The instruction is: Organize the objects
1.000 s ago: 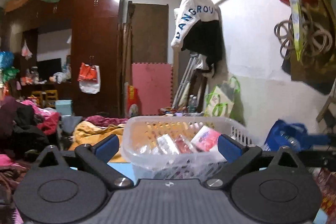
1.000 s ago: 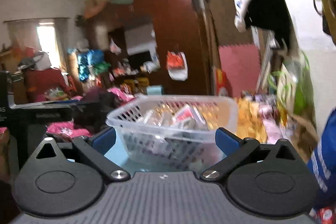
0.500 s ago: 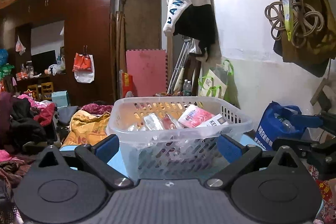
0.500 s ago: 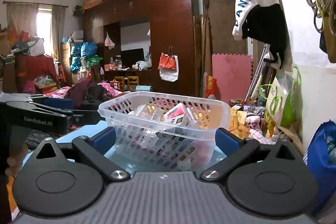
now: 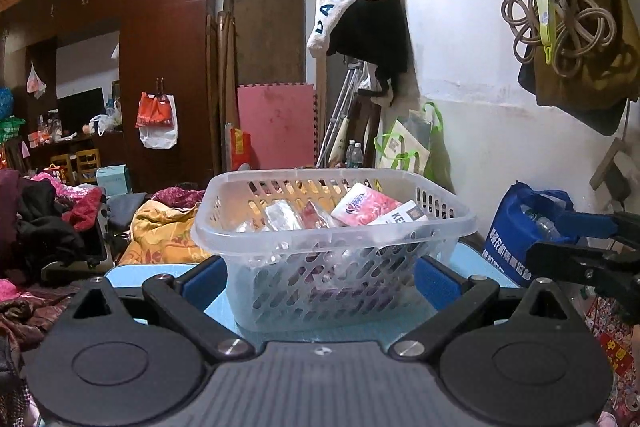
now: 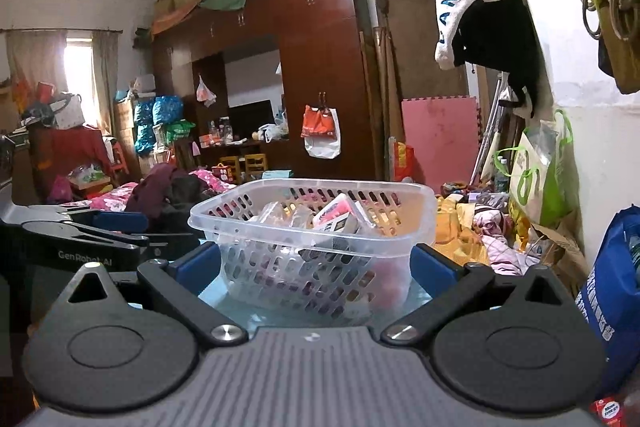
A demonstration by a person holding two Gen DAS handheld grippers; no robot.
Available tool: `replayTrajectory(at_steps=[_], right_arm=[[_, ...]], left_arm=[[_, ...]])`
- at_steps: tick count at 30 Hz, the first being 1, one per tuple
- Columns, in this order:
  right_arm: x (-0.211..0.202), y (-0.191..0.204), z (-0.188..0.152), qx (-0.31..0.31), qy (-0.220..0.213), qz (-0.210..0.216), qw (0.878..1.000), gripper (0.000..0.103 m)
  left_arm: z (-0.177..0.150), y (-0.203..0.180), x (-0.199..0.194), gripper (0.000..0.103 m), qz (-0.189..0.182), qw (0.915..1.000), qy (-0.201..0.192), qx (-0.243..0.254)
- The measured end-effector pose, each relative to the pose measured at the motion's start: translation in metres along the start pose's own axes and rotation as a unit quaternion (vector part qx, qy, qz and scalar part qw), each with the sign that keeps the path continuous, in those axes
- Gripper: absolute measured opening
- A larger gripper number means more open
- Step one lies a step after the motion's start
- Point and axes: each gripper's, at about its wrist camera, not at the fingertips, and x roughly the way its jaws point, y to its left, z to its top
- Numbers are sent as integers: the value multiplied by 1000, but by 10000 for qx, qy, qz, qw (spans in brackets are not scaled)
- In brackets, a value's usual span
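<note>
Both the left claw point(image 5: 320, 277) and right claw point(image 6: 314, 265) gape wide, empty, seemingly short of the basket point(image 5: 280, 247).

basket point(image 5: 332, 227): translucent white, slotted
bench point(image 5: 472, 263): light blue
packet point(image 5: 366, 205): pink floral
gripper fingers point(image 5: 434, 277): blue pads, black arms

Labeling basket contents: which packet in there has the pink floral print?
The pink packet leaning against the basket's far right side, above the white KE-lettered box. The others look clear or silvery.
</note>
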Motion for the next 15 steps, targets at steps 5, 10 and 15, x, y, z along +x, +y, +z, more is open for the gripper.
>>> replayTrajectory(at_steps=[5,10,15], right_arm=[[0,-1,-1,13,0,-22,10000,103],[0,-1,-2,37,14,-63,10000,103],[2,-2,-2,134,206,59,9997,103]], left_arm=[[1,-2,3,101,4,10000,38,8],[0,-6,6,101,7,10000,80,27],[-2,-6,7,101,0,9999,106,7]])
